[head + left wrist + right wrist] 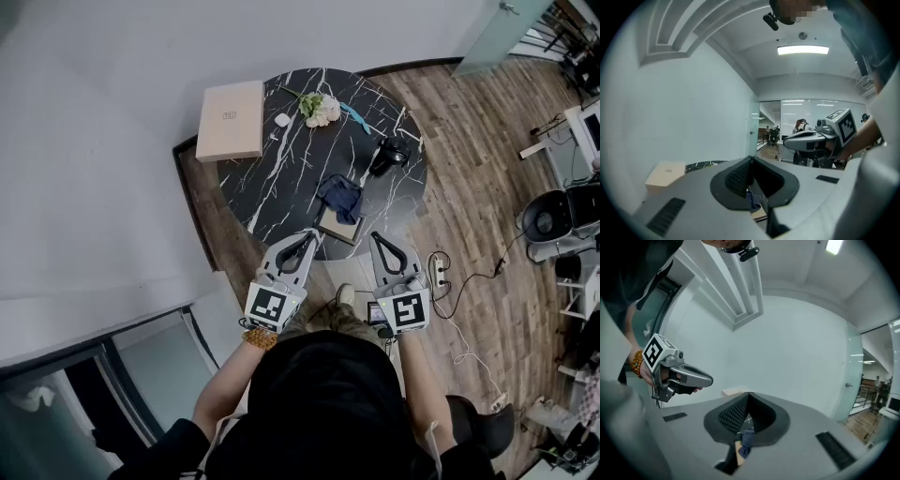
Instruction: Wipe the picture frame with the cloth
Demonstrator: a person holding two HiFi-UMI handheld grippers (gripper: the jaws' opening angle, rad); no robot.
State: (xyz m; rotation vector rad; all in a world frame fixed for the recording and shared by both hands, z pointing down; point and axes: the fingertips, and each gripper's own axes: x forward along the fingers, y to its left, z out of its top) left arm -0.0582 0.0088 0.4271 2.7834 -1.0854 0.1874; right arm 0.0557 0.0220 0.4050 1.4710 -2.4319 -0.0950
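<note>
Opening should come first (left tongs [313,235] and right tongs [375,236] both hang shut, empty): pinch the crumpled dark-blue cloth [340,197] lying on the pale wooden picture frame [338,231], steadying the frame.

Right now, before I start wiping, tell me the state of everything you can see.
Left gripper: shut, empty.
Right gripper: shut, empty.
Picture frame: flat on the table, partly covered.
Cloth: crumpled, lying on the picture frame.
Box: closed.
Flowers: lying on their side.
</note>
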